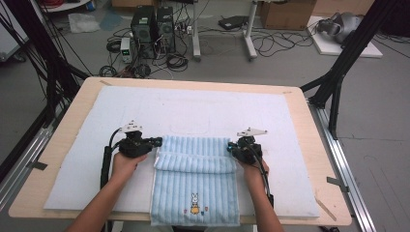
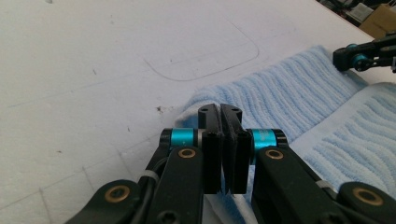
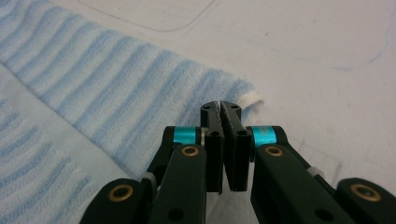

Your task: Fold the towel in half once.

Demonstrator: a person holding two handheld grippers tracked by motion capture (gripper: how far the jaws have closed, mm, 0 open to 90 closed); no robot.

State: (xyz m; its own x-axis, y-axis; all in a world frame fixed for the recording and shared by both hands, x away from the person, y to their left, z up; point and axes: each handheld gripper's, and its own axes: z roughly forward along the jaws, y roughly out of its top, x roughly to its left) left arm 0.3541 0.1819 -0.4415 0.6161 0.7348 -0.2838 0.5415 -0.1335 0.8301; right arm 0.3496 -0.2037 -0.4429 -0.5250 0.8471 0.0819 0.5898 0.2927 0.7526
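Our left tool [image 2: 220, 114] and right tool [image 3: 220, 109] clamp the towel's [image 1: 196, 164] far corners; bare mat [image 1: 193, 108] lies beyond, and the high view reveals its rabbit [image 1: 195, 203].

A light-blue striped towel [image 1: 196, 181] with a rabbit motif lies flat, its far edge folded over.

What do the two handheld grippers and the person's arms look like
Both the left gripper and right gripper are black, with flat black jaws, turquoise rings at the jaw pivots, brass-coloured rivets on the linkage arms, and a grey three-cornered plate on top. A black cable trails from each along the forearm. The forearms are bare, with no sleeves visible.
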